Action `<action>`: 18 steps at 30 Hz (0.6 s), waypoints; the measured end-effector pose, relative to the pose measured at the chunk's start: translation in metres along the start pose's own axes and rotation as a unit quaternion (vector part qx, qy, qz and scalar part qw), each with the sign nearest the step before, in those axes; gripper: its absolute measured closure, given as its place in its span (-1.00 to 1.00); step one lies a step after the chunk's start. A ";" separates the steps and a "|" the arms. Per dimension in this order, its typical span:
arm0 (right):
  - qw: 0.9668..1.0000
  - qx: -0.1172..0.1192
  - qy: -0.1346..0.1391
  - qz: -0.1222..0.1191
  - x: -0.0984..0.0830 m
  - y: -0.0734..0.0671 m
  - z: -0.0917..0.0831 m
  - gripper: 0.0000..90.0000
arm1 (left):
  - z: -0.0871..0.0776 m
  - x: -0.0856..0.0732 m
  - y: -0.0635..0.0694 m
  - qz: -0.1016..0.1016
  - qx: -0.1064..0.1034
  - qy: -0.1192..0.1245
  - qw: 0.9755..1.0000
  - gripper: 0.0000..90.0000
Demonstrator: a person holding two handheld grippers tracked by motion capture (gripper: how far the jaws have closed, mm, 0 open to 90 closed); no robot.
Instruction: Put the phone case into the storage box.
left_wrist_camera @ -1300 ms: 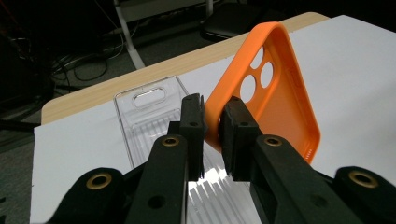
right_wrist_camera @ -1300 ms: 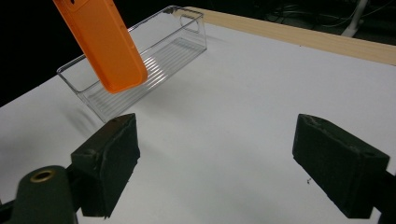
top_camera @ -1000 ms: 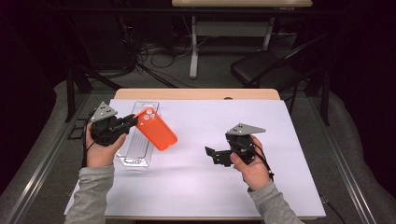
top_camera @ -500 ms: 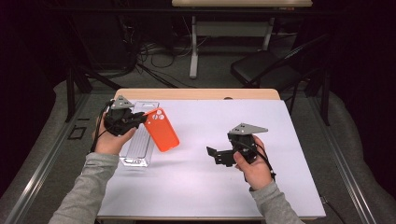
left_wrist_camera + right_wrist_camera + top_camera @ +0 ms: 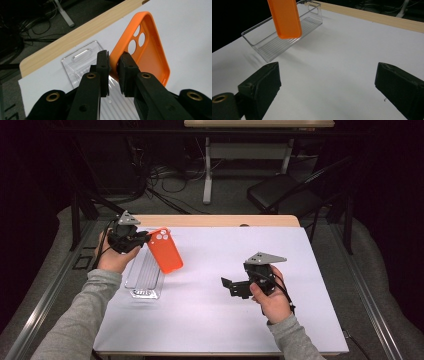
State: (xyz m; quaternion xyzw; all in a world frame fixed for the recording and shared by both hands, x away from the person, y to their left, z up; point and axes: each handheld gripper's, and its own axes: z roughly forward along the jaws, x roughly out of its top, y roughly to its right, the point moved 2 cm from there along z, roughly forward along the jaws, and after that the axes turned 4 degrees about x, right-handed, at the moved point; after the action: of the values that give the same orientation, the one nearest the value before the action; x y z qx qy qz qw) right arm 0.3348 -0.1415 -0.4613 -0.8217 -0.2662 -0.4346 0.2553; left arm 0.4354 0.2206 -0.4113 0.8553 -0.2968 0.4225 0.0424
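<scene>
My left gripper (image 5: 143, 238) is shut on the rim of an orange phone case (image 5: 165, 251), holding it in the air over the clear plastic bin (image 5: 144, 279) at the table's left. In the left gripper view the jaws (image 5: 113, 59) pinch the case's (image 5: 148, 56) edge near its camera holes, with the bin (image 5: 81, 57) below. My right gripper (image 5: 231, 288) rests low over the white tabletop at centre right, jaws wide open with nothing between them. In the right gripper view (image 5: 329, 78) the case (image 5: 285, 17) hangs above the bin (image 5: 274, 42).
The white tabletop (image 5: 220, 255) has a wooden strip (image 5: 215, 221) along its far edge. Beyond it stand a dark chair (image 5: 280, 195) and a desk leg (image 5: 206, 175) with cables on the floor.
My left hand has carried the orange case toward the table's far edge and slightly up, over the far end of the bin. The right hand has stayed put.
</scene>
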 end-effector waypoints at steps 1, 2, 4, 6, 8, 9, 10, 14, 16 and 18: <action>1.000 0.000 -0.002 -0.001 0.000 0.000 0.000 -0.87 | 0.000 0.001 -0.002 -0.003 0.001 0.003 1.000 0.78; 1.000 0.000 -0.002 0.000 0.000 0.000 0.000 -0.87 | 0.001 0.002 -0.006 -0.003 0.003 0.000 1.000 0.78; 1.000 -0.001 -0.001 0.000 0.000 0.001 0.000 -0.87 | 0.001 0.004 -0.009 -0.005 0.004 0.003 1.000 0.78; 1.000 -0.002 0.000 0.000 0.000 0.001 0.000 -0.87 | 0.000 0.007 -0.013 -0.008 0.007 0.005 1.000 0.78; 1.000 -0.002 0.000 0.001 0.000 0.001 0.000 -0.87 | 0.000 0.010 -0.016 -0.008 0.009 0.010 1.000 0.78; 1.000 -0.003 -0.001 0.000 0.000 0.002 0.000 -0.87 | -0.001 0.011 -0.018 -0.007 0.011 0.011 1.000 0.78; 1.000 -0.003 -0.003 0.000 0.000 0.002 0.000 -0.87 | -0.001 0.012 -0.019 -0.008 0.012 0.011 1.000 0.78; 1.000 -0.003 -0.004 0.000 -0.001 0.002 0.000 -0.87 | -0.003 0.017 -0.024 0.002 0.022 0.008 1.000 0.78; 1.000 -0.003 -0.005 -0.001 -0.001 0.002 0.000 -0.87 | -0.003 0.018 -0.028 0.006 0.028 0.008 1.000 0.78; 1.000 -0.004 -0.004 0.000 -0.001 0.002 0.000 -0.87 | -0.003 0.019 -0.031 0.007 0.032 0.005 0.999 0.78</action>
State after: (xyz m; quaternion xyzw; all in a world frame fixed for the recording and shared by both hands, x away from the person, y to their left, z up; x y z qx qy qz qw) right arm 0.3359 -0.1433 -0.4621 -0.8245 -0.2657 -0.4319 0.2510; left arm 0.4591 0.2374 -0.3899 0.8522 -0.2887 0.4362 0.0133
